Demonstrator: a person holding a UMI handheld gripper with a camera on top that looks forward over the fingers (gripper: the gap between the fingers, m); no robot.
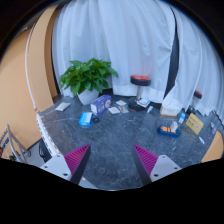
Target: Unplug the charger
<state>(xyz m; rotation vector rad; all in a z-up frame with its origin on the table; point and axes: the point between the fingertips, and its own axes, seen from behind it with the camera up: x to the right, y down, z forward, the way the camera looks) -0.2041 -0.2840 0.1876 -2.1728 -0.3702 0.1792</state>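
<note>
My gripper (112, 160) is open, its two pink-padded fingers (77, 158) wide apart with nothing between them, held above a dark blue-grey mottled tabletop (115, 135). I cannot make out a charger for certain. A white and dark object (143, 102) that may be a plug or adapter lies far beyond the fingers, near the table's back edge. Small boxes and cards lie around it.
A green potted plant (88, 75) stands at the back left. A blue-purple box (101, 104) and a small blue object (86, 118) lie beyond the left finger. An orange-blue item (168, 128) and a yellow card (193, 124) sit at the right. White curtains hang behind.
</note>
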